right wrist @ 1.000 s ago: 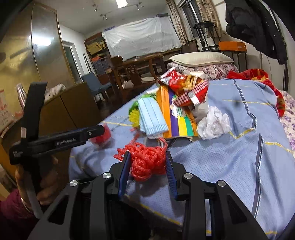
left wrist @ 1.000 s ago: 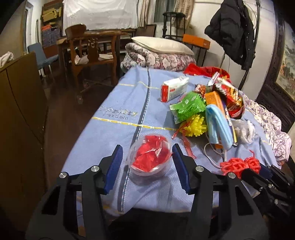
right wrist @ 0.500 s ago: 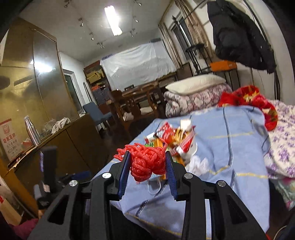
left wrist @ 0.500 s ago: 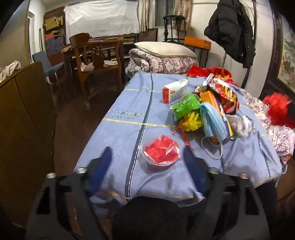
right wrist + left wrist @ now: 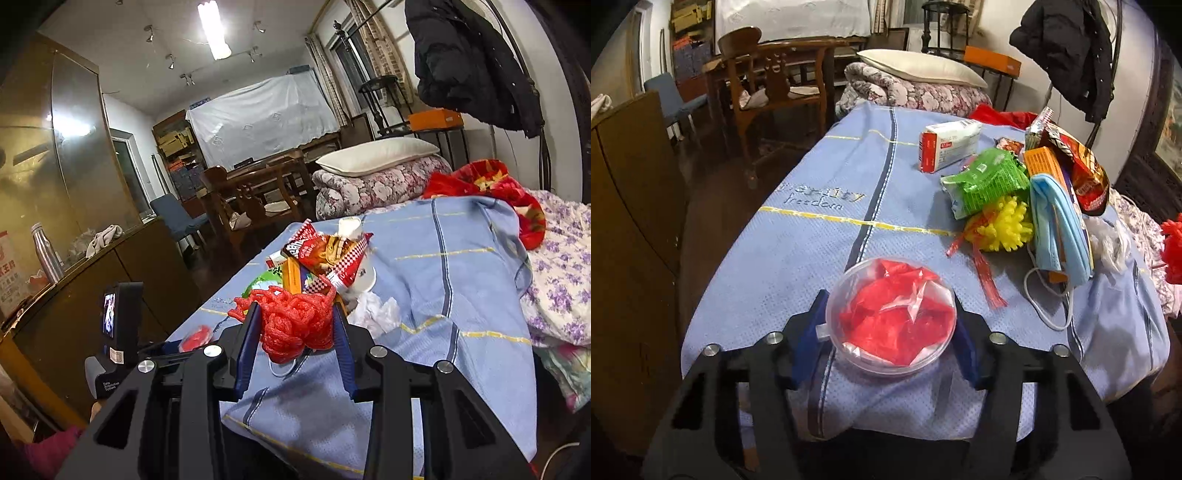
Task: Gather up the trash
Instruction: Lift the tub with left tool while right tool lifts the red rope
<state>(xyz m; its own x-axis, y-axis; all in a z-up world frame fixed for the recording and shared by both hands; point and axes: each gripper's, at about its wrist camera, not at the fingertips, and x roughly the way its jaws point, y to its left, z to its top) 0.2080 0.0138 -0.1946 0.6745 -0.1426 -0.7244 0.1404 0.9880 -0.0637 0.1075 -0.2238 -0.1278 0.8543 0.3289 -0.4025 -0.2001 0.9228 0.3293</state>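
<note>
A clear round container [image 5: 892, 325] stuffed with red plastic sits at the near end of the blue bedspread [image 5: 812, 236]. My left gripper [image 5: 891, 306] has it between its blue pads; the jaws are closing and both pads touch its wall. My right gripper [image 5: 293, 314] is shut on a red mesh net bundle [image 5: 291, 325] and holds it in the air above the bed. That red bundle also shows at the right edge of the left wrist view [image 5: 1172, 247]. The container [image 5: 195, 338] appears small at lower left in the right wrist view.
More trash is piled at the bed's right: a white and red box [image 5: 947, 144], green packet [image 5: 986, 181], yellow spiky ball [image 5: 1004, 229], blue face mask [image 5: 1056, 221], snack bag [image 5: 1082, 173], white tissue [image 5: 1108, 243]. A brown cabinet [image 5: 631, 221] stands left, a wooden chair [image 5: 768, 85] beyond.
The left gripper opened wide and pulled back, then came down again and closed around the container. The right gripper lifted the red net off the bedspread.
</note>
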